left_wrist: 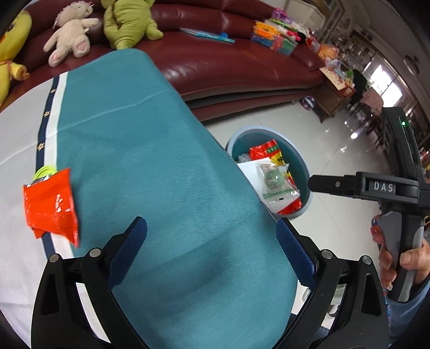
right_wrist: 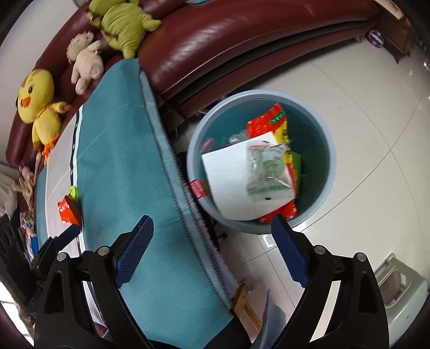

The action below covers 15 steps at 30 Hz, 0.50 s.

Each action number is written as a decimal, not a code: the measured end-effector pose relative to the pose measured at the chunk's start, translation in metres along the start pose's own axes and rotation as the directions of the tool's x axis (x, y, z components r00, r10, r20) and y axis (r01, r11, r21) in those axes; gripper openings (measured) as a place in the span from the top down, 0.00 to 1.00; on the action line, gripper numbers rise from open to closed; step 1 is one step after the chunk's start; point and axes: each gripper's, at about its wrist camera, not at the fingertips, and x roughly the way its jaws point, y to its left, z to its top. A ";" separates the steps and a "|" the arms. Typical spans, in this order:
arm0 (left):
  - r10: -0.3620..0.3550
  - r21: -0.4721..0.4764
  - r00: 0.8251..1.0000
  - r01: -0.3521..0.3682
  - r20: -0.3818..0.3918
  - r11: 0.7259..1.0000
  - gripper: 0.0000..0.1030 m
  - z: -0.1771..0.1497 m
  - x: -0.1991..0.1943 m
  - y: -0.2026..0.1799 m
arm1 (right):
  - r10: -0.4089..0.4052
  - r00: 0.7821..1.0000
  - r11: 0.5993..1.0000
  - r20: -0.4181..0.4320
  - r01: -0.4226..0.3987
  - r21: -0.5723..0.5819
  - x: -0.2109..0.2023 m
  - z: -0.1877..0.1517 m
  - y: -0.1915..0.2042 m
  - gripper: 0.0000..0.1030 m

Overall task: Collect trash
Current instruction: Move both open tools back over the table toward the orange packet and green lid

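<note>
1. The left gripper (left_wrist: 212, 241) is closest in the left wrist view. Its two blue fingers (left_wrist: 129, 249) stand wide apart with nothing between them, and only the teal tablecloth (left_wrist: 150, 161) lies under them.
2. The right gripper (right_wrist: 212, 239) is wide open too. It has hold of nothing. One finger is over the cloth and the other is over the floor, near the bin.
3. A hand (left_wrist: 400, 263) on the right side of the left wrist view grips the grey handle of the right gripper.
4. An orange snack wrapper (left_wrist: 51, 204) lies on the table, where the teal part meets the white part. It is crumpled. It is left of the left gripper and does not touch it.
5. A small yellow-green thing (left_wrist: 44, 171) peeks out from behind the wrapper. I cannot tell what it is.
6. A round blue trash bin (right_wrist: 329, 150) stands on the shiny floor just beside the table edge.
7. In the bin lie a white sheet of paper (right_wrist: 228, 174), a clear plastic bag (right_wrist: 268, 171) and a red and yellow packet (right_wrist: 268, 123).
8. Far back is a dark red leather sofa (left_wrist: 228, 67).
9. On the sofa sit a yellow chick toy (right_wrist: 40, 107), a cream plush toy (left_wrist: 70, 35) and a green plush toy (left_wrist: 126, 24).
</note>
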 end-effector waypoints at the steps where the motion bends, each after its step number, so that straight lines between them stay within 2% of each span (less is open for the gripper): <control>1: -0.002 -0.007 1.000 0.002 0.002 1.000 0.06 -0.001 -0.002 0.004 | -0.003 1.000 1.000 -0.003 0.003 -0.009 0.001 -0.001 0.004 0.17; 7: 0.010 -0.053 1.000 -0.009 0.017 0.999 0.05 -0.006 -0.013 0.029 | -0.019 1.000 0.999 -0.022 0.018 -0.050 0.007 -0.004 0.029 0.17; 15: 0.088 -0.163 0.995 -0.080 0.043 0.983 0.05 -0.018 -0.033 0.090 | -0.011 0.998 0.995 -0.061 0.004 -0.100 0.028 -0.010 0.069 0.17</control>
